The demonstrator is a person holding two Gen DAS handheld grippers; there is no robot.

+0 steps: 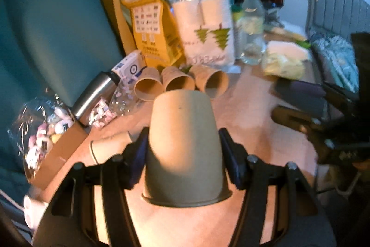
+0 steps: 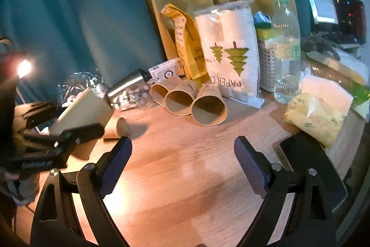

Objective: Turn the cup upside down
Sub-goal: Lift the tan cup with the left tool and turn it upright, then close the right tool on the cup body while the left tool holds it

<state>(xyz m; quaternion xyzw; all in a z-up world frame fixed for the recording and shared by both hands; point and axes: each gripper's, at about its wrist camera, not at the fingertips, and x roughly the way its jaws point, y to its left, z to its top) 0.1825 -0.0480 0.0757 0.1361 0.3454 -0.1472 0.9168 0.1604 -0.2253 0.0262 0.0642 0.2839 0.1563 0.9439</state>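
My left gripper (image 1: pixel 183 147) is shut on a beige cup (image 1: pixel 185 147), held upside down and tilted, rim toward the camera, just above the wooden table (image 1: pixel 254 112). The same cup (image 2: pixel 84 111) and left gripper (image 2: pixel 76 131) show at the left of the right wrist view. My right gripper (image 2: pixel 182 161) is open and empty over the table (image 2: pixel 185 177); it also shows at the right of the left wrist view (image 1: pixel 298 105). Three brown paper cups (image 1: pixel 180 82) lie on their sides at the back, also in the right wrist view (image 2: pixel 187 98).
Another paper cup (image 1: pixel 108 148) lies on its side by my left gripper. A paper-cup pack (image 2: pixel 231 50), yellow bag (image 2: pixel 187 45), water bottle (image 2: pixel 285 48), steel flask (image 2: pixel 127 83) and snack packet (image 2: pixel 316 117) crowd the back. A dark phone (image 2: pixel 309 161) lies at right.
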